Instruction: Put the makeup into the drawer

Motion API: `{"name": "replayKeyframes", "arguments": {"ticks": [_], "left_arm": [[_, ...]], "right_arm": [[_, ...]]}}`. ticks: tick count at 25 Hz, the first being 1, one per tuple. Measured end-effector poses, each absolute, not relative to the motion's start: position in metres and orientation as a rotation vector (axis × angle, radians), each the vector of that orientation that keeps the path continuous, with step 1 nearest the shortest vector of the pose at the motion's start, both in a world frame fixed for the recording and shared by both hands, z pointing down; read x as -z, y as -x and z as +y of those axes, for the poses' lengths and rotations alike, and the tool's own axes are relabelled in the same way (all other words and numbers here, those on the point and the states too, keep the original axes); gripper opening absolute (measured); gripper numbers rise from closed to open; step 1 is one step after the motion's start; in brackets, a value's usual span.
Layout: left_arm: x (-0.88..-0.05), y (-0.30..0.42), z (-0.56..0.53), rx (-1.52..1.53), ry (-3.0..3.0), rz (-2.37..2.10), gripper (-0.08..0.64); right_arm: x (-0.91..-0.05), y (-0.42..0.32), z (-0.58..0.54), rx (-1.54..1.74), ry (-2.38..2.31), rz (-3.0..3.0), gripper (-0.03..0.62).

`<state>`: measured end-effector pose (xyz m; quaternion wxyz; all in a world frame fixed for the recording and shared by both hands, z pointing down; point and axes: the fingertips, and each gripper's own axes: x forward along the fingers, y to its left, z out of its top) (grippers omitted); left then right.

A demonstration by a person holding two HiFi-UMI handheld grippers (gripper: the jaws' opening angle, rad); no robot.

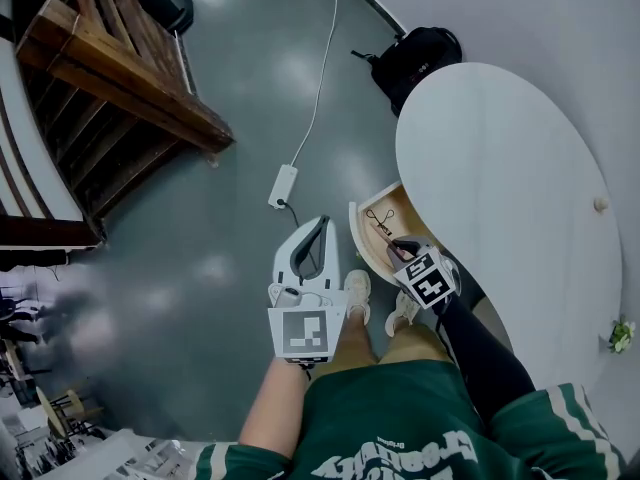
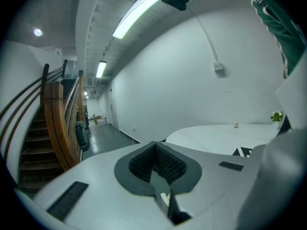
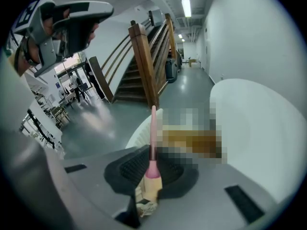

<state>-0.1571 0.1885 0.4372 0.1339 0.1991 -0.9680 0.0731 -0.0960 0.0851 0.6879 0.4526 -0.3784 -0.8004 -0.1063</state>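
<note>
A pink-handled makeup brush (image 3: 152, 143) with a cream bristle head is clamped in my right gripper (image 3: 152, 164), handle pointing away from the camera. In the head view the right gripper (image 1: 398, 248) hangs just over the open wooden drawer (image 1: 357, 236) under the white oval table (image 1: 500, 168). A dark scissor-like tool (image 1: 378, 218) lies inside the drawer. My left gripper (image 1: 320, 230) hovers over the floor to the drawer's left, jaws together and empty; its own view shows the pads (image 2: 144, 163) meeting with nothing between them.
A black bag (image 1: 420, 53) sits on the floor beyond the table. A white power strip (image 1: 283, 184) and its cable lie on the grey floor. A wooden staircase (image 1: 120, 78) stands at the left. The person's legs and shoes (image 1: 357, 293) are below the grippers.
</note>
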Motion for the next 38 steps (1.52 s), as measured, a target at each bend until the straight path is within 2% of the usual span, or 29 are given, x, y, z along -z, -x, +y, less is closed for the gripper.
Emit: {"name": "replayKeyframes", "arguments": {"ticks": [19, 30, 31, 34, 35, 38], "left_arm": [[-0.472, 0.166, 0.216, -0.233, -0.591, -2.736, -0.001], [-0.480, 0.164, 0.230, -0.216, -0.566, -2.708, -0.002], [-0.481, 0.164, 0.231, -0.222, -0.573, -2.706, -0.001], [-0.482, 0.163, 0.233, -0.225, -0.586, -2.702, 0.000], [-0.482, 0.162, 0.234, -0.216, -0.584, -2.704, 0.000], [-0.482, 0.164, 0.235, -0.209, -0.593, -2.715, -0.001]], "right_arm": [[-0.824, 0.095, 0.081, 0.282, 0.790, -1.654, 0.051], [-0.839, 0.102, 0.078, 0.320, 0.726, -1.592, 0.052], [-0.838, 0.104, 0.081, 0.292, 0.719, -1.600, 0.062], [-0.833, 0.105, 0.092, 0.202, 0.716, -1.618, 0.233], [-0.834, 0.104, 0.092, 0.192, 0.712, -1.624, 0.258], [-0.830, 0.105, 0.090, 0.166, 0.720, -1.644, 0.275]]}}
